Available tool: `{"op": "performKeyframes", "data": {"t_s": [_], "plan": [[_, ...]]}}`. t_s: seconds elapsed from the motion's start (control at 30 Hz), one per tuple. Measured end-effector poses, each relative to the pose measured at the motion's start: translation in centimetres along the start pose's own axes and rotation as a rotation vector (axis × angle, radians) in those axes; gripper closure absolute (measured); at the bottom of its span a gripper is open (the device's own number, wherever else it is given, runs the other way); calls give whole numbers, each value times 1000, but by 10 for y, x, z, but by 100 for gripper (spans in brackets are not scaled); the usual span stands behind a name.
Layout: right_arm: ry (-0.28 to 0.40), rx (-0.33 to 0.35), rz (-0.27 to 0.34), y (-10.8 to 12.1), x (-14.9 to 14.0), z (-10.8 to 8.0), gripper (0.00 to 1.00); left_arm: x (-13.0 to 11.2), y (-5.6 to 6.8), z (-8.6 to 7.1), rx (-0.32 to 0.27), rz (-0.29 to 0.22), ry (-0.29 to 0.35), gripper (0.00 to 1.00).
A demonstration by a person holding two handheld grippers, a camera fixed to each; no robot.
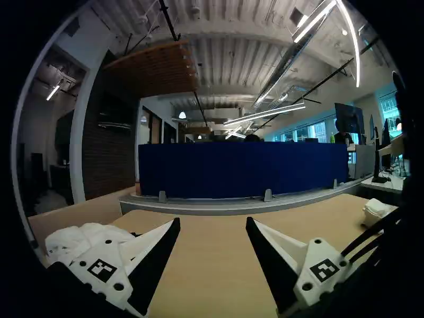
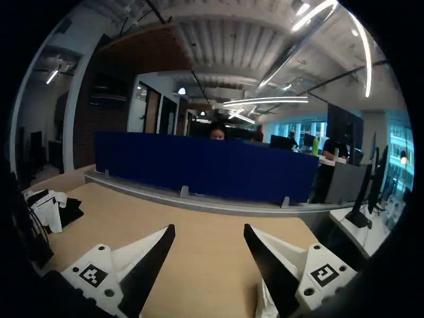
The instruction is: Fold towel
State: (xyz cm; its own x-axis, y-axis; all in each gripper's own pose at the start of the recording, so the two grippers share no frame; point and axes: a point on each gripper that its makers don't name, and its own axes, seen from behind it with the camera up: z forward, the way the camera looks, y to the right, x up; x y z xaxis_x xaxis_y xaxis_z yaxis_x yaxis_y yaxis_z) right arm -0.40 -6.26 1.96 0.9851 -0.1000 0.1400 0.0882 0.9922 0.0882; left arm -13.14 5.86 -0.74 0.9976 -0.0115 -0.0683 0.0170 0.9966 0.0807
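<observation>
A crumpled white towel (image 1: 79,238) lies on the wooden table (image 1: 212,265), partly behind the left finger of my left gripper (image 1: 212,225). That gripper is open, with bare tabletop between its fingers. A second white bundle of cloth (image 1: 379,209) rests near the table's right edge. In the right gripper view my right gripper (image 2: 208,229) is also open over the bare table (image 2: 201,265). A strip of white cloth (image 2: 263,303) peeks out beneath its right finger; neither finger presses on it.
A blue divider (image 1: 238,167) on a grey rail bounds the table's far side. A white-and-black object (image 2: 50,209) sits at the table's left edge; I cannot tell what it is. Desks with monitors (image 2: 371,185) stand to the right. A person (image 2: 217,131) sits behind the divider.
</observation>
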Motion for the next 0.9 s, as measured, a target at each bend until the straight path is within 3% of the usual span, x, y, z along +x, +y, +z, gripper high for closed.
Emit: {"op": "performKeyframes", "data": {"t_s": [0.4,0.9], "plan": [[-6,34,-50,-28,-37,25,0,-72,-19,6,25,-27,-14,8],[-7,45,-54,-32,-49,25,0,-92,-20,10,28,-5,-25,8]]}}
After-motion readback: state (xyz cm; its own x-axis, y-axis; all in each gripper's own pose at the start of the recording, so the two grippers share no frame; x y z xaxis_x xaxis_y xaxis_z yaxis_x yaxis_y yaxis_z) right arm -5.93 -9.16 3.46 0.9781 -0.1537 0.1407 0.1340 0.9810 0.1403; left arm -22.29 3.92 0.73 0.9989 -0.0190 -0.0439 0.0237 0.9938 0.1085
